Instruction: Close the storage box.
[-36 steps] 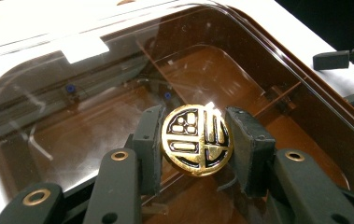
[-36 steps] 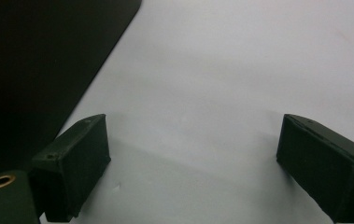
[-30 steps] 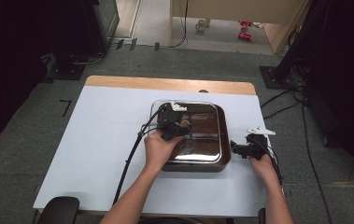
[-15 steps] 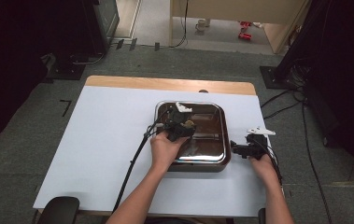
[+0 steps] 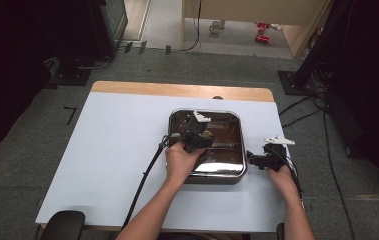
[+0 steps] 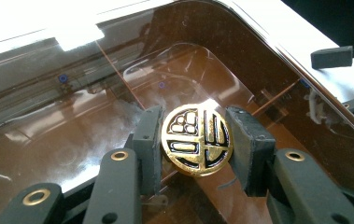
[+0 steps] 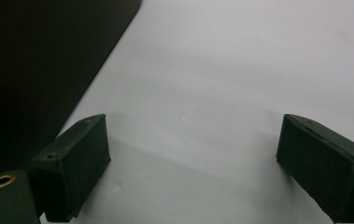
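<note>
The left gripper (image 5: 195, 131) is out over the square glass lid (image 5: 229, 131) in the middle of the table (image 5: 107, 165). The person's left forearm comes up from the bottom edge of the high view, angled a bit to the right, with the left hand (image 5: 179, 161) wrapped around the gripper body and its cable (image 5: 144, 182) trailing back down toward the near edge.

In the left gripper view the two black jaws are clamped on a round gold knob (image 6: 196, 140), one pad pressing on each side of it. The knob has a black pattern on its face and sits on the brown tinted glass, so the gripper is closed on the knob itself and not just hanging next to it.

The right gripper (image 5: 257, 160) sits just beside the right-hand rim of the pan (image 5: 212, 175), low over the white table top, with the right hand (image 5: 282, 177) behind it and the forearm running off toward the bottom right corner. Its jaws stand wide apart with bare table between them and nothing gripped. From its own camera the pads (image 7: 76, 168) are well spread, and a dark edge fills the upper left.

As for the container: it's a shiny square pan with rounded corners, covered by that glass lid. The glass is so reflective that whatever is inside can't be made out.
</note>
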The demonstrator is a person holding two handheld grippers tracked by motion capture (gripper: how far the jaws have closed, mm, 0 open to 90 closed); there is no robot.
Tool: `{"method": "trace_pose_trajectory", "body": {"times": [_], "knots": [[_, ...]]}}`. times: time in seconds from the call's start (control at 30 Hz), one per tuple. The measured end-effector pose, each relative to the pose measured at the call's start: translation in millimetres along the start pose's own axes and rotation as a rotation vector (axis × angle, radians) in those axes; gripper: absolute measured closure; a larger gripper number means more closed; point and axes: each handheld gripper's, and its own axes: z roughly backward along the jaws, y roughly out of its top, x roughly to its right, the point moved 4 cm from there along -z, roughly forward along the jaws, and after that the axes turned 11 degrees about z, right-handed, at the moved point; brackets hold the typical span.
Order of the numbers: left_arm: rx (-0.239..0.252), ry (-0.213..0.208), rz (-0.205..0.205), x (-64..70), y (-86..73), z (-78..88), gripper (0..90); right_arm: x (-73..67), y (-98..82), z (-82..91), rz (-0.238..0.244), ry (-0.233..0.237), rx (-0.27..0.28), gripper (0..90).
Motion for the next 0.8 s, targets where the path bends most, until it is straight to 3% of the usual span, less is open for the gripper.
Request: {"method": "trace_pose_trajectory", "body": {"times": [0.13, 0.23, 0.67, 0.8], "knots": [[-0.005, 0.014, -0.009, 2.5, -2.8, -0.5, 59.3, 0.0, 0.0, 0.0, 0.000, 0.000, 0.000, 9.0], [-0.003, -0.007, 0.018, -0.1, -4.4, -1.2, 59.3, 0.0, 0.0, 0.0, 0.000, 0.001, -0.001, 9.0], [-0.001, -0.021, 0.003, -1.1, -4.6, -1.1, 58.6, 0.0, 0.0, 0.1, -0.001, 0.001, -0.001, 9.0], [0.031, -0.041, 0.003, -1.7, -1.2, 5.9, 55.1, 0.0, 0.0, 0.0, -0.001, 0.001, 0.000, 9.0]]}}
